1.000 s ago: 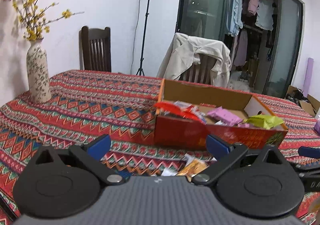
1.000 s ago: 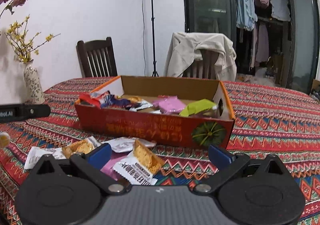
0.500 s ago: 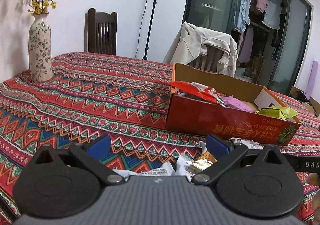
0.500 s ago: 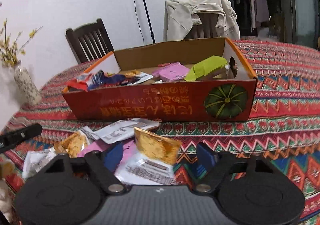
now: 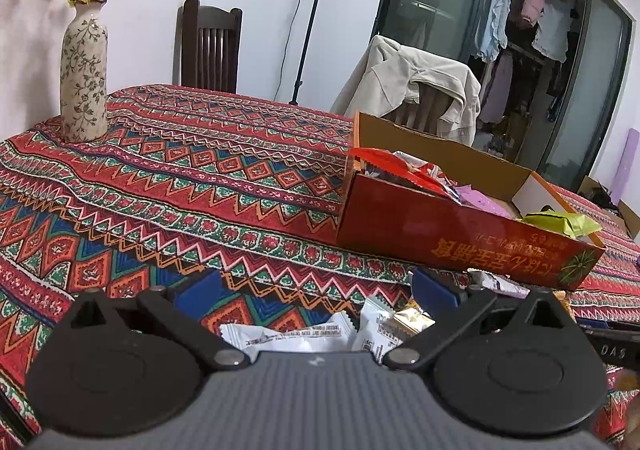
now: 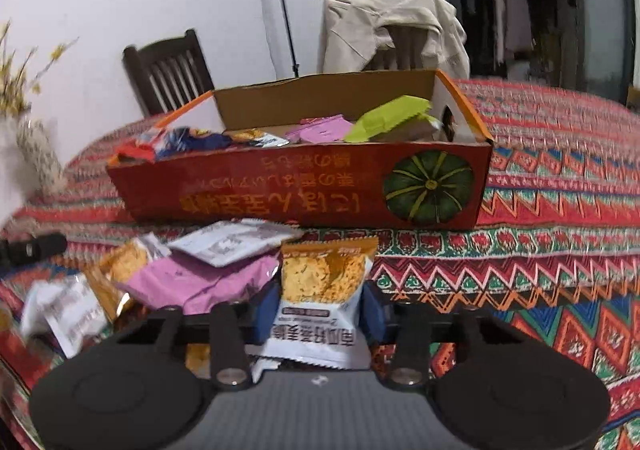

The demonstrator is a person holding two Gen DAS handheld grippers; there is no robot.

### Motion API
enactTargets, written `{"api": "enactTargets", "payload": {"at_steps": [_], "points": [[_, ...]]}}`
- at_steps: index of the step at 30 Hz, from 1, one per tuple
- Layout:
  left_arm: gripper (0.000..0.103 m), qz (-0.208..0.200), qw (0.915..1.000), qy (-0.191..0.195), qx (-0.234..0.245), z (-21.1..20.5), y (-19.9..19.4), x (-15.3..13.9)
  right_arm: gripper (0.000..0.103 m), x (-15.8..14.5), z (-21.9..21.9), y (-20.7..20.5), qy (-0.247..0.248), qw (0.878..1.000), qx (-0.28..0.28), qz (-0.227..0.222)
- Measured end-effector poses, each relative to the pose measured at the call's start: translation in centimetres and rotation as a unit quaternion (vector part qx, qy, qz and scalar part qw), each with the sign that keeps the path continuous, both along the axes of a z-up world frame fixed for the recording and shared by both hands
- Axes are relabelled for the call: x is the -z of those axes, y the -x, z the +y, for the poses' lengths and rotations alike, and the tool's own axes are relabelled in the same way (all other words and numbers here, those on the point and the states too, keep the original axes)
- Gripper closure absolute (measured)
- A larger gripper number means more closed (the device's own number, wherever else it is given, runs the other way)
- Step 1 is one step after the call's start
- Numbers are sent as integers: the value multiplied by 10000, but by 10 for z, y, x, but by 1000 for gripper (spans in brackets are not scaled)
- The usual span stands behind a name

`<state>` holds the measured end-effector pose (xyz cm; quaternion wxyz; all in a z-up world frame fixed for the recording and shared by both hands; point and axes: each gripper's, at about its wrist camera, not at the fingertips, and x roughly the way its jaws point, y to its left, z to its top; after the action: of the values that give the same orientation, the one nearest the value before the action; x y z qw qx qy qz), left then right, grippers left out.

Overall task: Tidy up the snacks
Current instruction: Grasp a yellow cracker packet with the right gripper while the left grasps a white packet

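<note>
A red cardboard box [image 6: 280, 194] with a pumpkin picture holds several snack packets, among them a green one [image 6: 392, 118] and a pink one [image 6: 324, 130]. In front of it lies a loose pile: a pink packet [image 6: 200, 282], a grey-white packet [image 6: 232, 242] and others. My right gripper [image 6: 320, 310] is closing, and its blue pads press both sides of an orange-and-white cracker packet [image 6: 324, 274]. My left gripper [image 5: 316, 292] is open just above white packets [image 5: 288, 338] at the left end of the pile, left of the box [image 5: 440, 234].
A patterned red tablecloth [image 5: 200, 178] covers the table. A flowered vase [image 5: 83, 78] with yellow blossoms stands at the far left. A dark wooden chair [image 5: 208, 50] and a chair draped with a beige jacket [image 5: 408, 90] stand behind the table.
Both grippers sank toward the loose pile. The right jaws went from wide open to closed around the cracker packet. The left jaws stayed open.
</note>
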<state>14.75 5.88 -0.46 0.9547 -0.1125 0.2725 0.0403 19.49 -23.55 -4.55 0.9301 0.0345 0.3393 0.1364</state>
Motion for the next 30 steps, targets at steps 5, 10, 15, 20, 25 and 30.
{"api": "enactTargets", "payload": {"at_steps": [5,10,15,20,25,30], "points": [[0,39,10000,-57,7,-2,-1,1,64,-2,13,11,426,9986,-65,-319],[0,158,9994,-278,106,-10,-1,-1,64,-8,4,14,285,9983,66,-499],[0,389,9958,-660,502,-28,2,0,64,-11,-1,16,175,9981,118,-577],[0,569,9881,-1147,850,-48,6,7,64,-13,-3,18,91,9978,83,-645],[0,665,9809,-1494,1054,-62,3,13,64,-14,-3,20,29,9976,53,-683],[17,770,9773,-1617,1135,-69,0,20,64,-15,-3,23,0,9975,2,-707]]}}
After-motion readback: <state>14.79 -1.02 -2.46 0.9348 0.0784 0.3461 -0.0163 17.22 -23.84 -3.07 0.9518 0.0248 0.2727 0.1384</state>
